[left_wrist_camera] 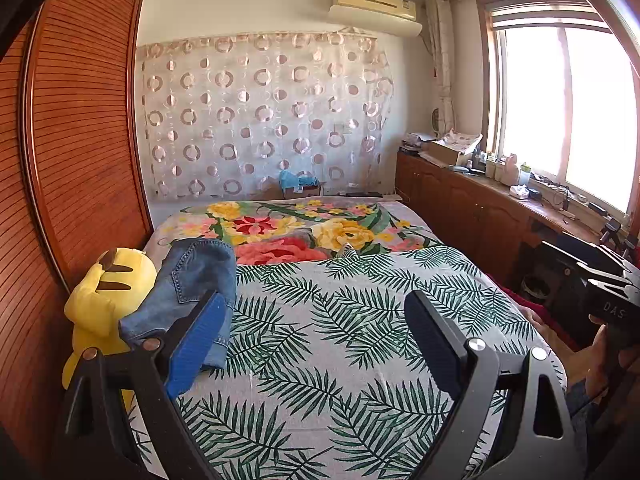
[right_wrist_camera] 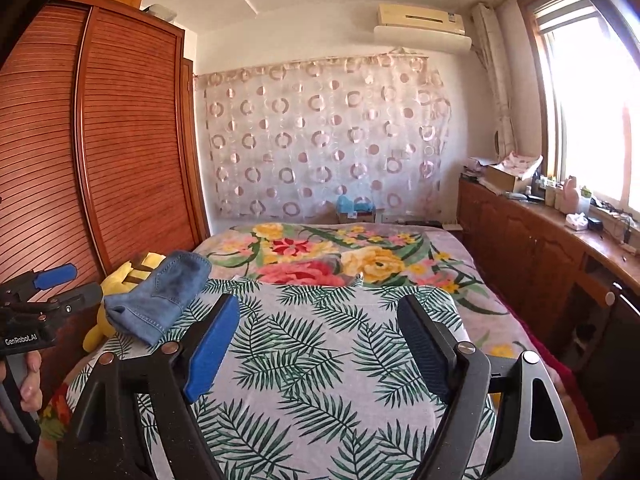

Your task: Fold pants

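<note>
Folded blue denim pants (left_wrist_camera: 188, 292) lie at the left edge of the bed, leaning on a yellow plush toy (left_wrist_camera: 104, 300). They also show in the right wrist view (right_wrist_camera: 160, 296). My left gripper (left_wrist_camera: 316, 312) is open and empty above the leaf-print cover, the pants just beyond its left finger. My right gripper (right_wrist_camera: 320, 316) is open and empty over the bed's middle, to the right of the pants. The left gripper also shows at the left edge of the right wrist view (right_wrist_camera: 44, 280), and the right gripper's body at the right edge of the left wrist view (left_wrist_camera: 608, 284).
The bed (left_wrist_camera: 360, 360) has a leaf-print cover in front and a floral blanket (left_wrist_camera: 304, 232) behind. A wooden wardrobe (left_wrist_camera: 80, 140) stands close on the left. A low cabinet (left_wrist_camera: 480, 208) with clutter runs under the window on the right. A cardboard box (left_wrist_camera: 300, 188) sits behind the bed.
</note>
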### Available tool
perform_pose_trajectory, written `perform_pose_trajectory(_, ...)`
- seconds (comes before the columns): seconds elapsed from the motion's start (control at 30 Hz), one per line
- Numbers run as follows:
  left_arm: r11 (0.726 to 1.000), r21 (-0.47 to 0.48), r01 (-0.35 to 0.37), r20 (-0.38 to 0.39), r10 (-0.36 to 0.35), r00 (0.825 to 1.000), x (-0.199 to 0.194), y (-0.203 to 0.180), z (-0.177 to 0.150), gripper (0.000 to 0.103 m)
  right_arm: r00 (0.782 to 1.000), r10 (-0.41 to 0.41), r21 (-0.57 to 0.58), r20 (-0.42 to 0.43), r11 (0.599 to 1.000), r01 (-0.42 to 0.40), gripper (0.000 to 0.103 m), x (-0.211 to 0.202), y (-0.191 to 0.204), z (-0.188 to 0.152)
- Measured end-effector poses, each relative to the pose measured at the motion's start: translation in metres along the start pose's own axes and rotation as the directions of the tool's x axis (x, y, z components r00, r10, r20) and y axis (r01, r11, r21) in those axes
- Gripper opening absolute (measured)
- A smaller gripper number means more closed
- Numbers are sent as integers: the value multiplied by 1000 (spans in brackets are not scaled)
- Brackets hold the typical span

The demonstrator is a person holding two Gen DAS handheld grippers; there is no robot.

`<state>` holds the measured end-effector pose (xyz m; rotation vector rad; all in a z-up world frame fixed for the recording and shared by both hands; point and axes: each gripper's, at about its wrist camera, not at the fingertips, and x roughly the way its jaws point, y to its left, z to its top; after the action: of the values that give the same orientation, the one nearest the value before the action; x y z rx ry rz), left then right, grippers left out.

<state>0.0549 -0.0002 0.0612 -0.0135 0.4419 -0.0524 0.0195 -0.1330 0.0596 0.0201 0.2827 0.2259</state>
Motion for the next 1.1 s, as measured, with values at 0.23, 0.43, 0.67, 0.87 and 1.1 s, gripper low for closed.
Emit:
perform_pose_trajectory(0.23,1000,2,-8,11,8,1000,-4,0,-4,91,1000,15,4,-15,1000,-15,86,7,-5,3)
perform_pose_trajectory(0.43,1000,0,-11,15,11,1000,-6,0,-5,91,1000,12,1,-14,1000,-12,86,7,-9,4)
perform_pose_trajectory(0.67,1000,1,-12,19,12,1000,-7,-1,-4,91,1000,16,-3,-11,1000,-16,86,6,-8,3)
perform_pose_trajectory(0.87,1000,1,-15,19,15,1000,-7,-1,-5,91,1000,19,-6,-11,1000,-19,86,5,-7,2)
perform_pose_trajectory(1.1,1000,1,-14,20,14,1000,-7,0,-5,91,1000,20,-5,-10,1000,-20,86,5,-7,2)
